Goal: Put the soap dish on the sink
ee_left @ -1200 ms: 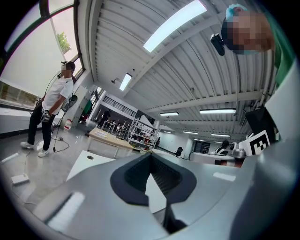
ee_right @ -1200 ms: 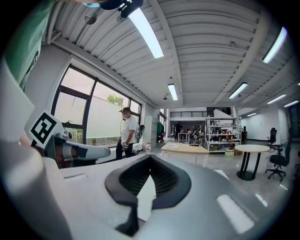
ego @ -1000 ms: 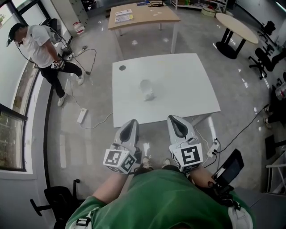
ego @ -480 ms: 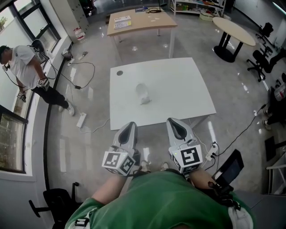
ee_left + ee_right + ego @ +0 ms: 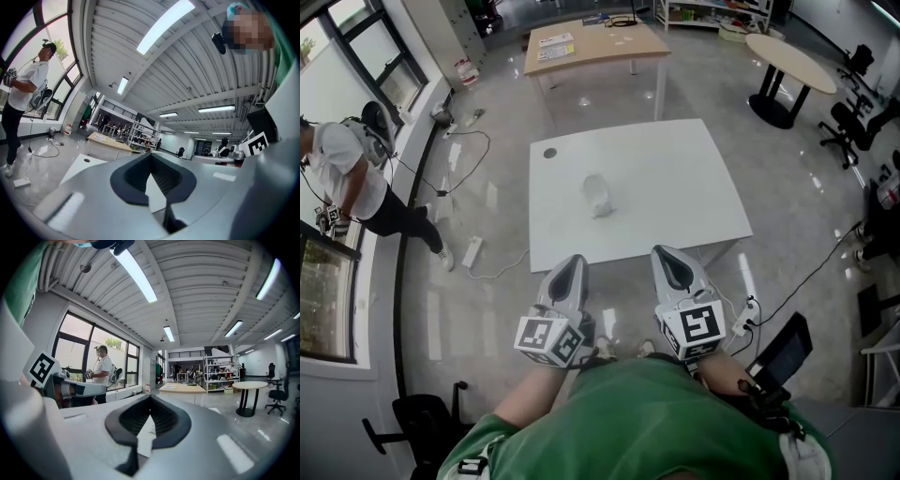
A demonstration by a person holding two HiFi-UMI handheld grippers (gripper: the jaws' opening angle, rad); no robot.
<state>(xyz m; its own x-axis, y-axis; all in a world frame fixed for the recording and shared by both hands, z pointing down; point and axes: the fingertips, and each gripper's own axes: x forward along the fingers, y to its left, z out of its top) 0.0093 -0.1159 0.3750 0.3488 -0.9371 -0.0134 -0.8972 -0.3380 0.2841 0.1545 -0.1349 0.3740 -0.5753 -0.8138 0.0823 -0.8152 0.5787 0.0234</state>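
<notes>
A white square table (image 5: 675, 187) stands ahead of me on the grey floor. Near its middle lies a small pale, translucent object (image 5: 598, 195); at this distance I cannot tell whether it is the soap dish. No sink shows in any view. My left gripper (image 5: 572, 266) and right gripper (image 5: 671, 255) are held side by side close to my body, just short of the table's near edge. Both point level at the table. In the left gripper view the left gripper (image 5: 151, 157) has its jaws together with nothing between them. The right gripper (image 5: 150, 399) looks the same in its own view.
A person (image 5: 347, 178) stands by the windows at the left, with cables and a power strip (image 5: 472, 251) on the floor nearby. Beyond the white table are a wooden table (image 5: 595, 42) and a round table (image 5: 792, 61). Office chairs (image 5: 862, 112) stand at the right.
The person at the left has walked further left toward the windows. Both grippers keep the same pose and stay shut; the table sits almost where it was in the picture.
</notes>
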